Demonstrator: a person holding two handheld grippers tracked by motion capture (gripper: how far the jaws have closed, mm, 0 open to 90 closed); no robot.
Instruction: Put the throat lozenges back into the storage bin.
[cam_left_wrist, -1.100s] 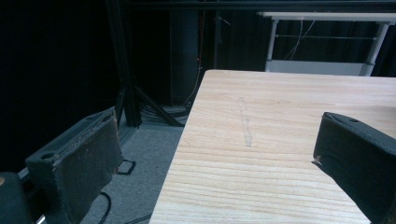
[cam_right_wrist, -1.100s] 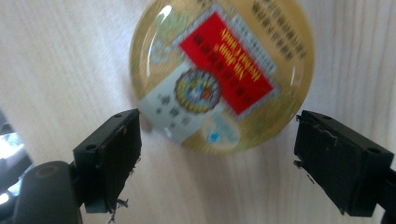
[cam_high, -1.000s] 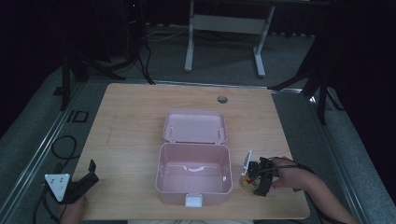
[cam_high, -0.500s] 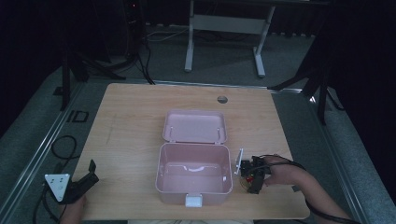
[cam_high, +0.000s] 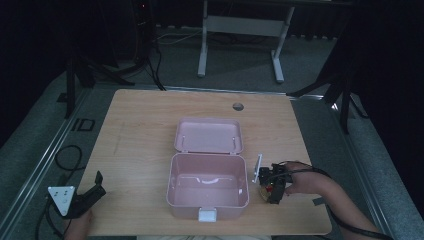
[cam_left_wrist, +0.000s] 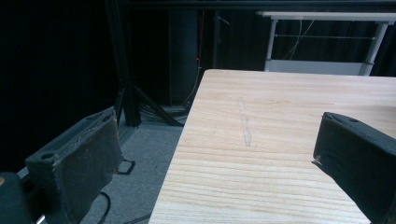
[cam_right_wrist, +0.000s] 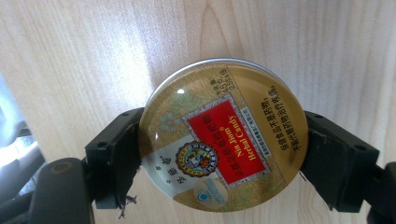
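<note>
A round gold candy tin (cam_right_wrist: 223, 135) with a red label sits clamped between the two black jaws of my right gripper (cam_right_wrist: 219, 154), which points down at the wooden table. In the high view that right gripper (cam_high: 270, 189) hovers just right of an open pink plastic box (cam_high: 208, 182), with the tin (cam_high: 264, 191) a small gold patch under it. The box is empty and its lid (cam_high: 209, 135) lies back flat behind it. My left gripper (cam_high: 95, 186) rests at the table's front left corner, jaws spread wide, with nothing between its pads (cam_left_wrist: 84, 161).
The box has a white latch (cam_high: 207, 215) at its front wall. A round cable hole (cam_high: 238, 106) lies near the table's far edge. The table's left edge (cam_left_wrist: 180, 140) drops to a grey floor with cables. A white desk frame (cam_high: 240, 25) stands beyond the table.
My right gripper has moved left with the tin, from near the table's right side toward the right wall of the pink box. The left gripper has stayed still.
</note>
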